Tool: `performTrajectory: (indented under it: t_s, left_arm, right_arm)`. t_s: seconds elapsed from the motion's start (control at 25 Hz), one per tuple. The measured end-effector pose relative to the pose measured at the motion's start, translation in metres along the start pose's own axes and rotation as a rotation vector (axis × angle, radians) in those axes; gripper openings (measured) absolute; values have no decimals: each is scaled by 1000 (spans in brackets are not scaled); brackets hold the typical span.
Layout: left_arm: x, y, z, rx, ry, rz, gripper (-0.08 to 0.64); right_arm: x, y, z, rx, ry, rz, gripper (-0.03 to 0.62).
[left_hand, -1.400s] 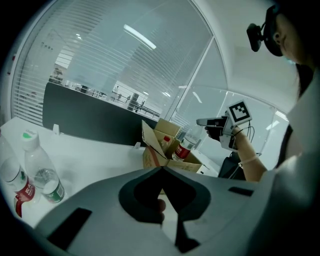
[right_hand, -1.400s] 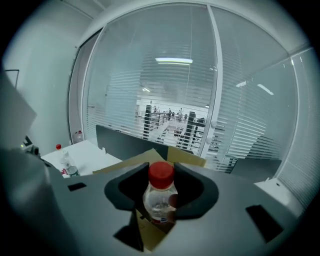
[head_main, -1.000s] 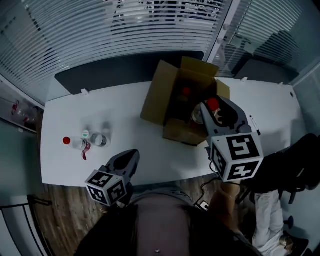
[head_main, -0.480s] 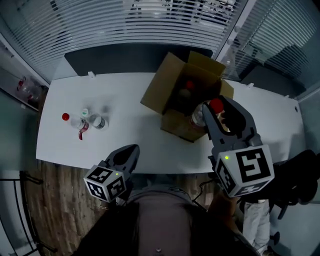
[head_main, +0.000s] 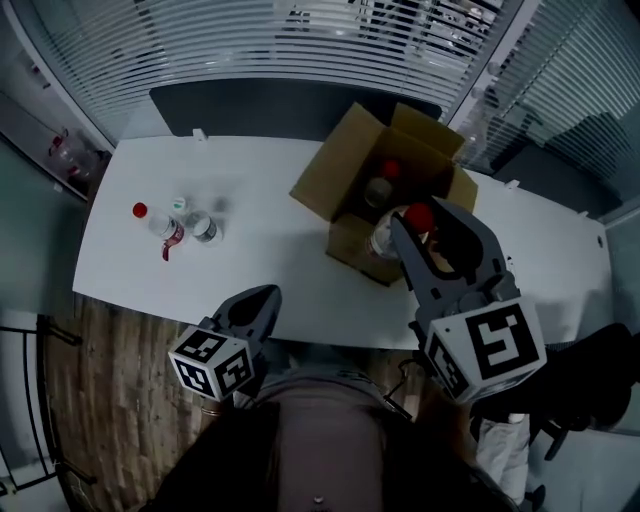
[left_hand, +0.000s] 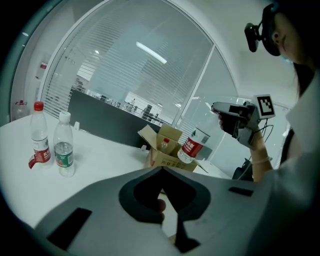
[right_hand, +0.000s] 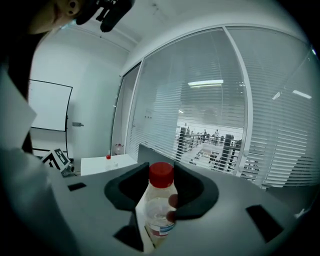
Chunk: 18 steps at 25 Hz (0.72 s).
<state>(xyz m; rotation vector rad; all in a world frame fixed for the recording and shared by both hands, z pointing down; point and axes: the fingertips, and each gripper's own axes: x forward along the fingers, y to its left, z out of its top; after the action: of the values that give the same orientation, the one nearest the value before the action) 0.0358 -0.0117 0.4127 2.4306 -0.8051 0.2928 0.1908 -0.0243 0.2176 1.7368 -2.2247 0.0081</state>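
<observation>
Above the box (head_main: 345, 175), right gripper (head_main: 420, 222) clamps a clear red-capped bottle (right_hand: 161, 202); left gripper (left_hand: 161, 175) jaws closed.

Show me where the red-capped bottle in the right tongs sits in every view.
Head view: the held bottle is right of centre, overlapping the cardboard box's near edge.
Left gripper view: right of centre, tilted, beside that box.
Right gripper view: dead centre, upright between the right tongs.
Shared landmark: the white table, at left in both gripper views.
</observation>
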Motion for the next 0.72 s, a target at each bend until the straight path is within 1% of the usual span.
performTrajectory:
  t_s: [0.24, 0.44, 0.72]
  left_arm:
    - [1, 8, 6, 10, -5, -10, 6]
    - [-3, 22, 13, 17, 4, -30, 6]
    - [-17, 50, 24, 30, 40, -56, 6]
  right_arm:
    - [11, 11, 2, 1, -6, 24, 172]
    - [23, 23, 3, 12, 3, 11, 172]
    - [46, 47, 7, 43, 26, -11, 172]
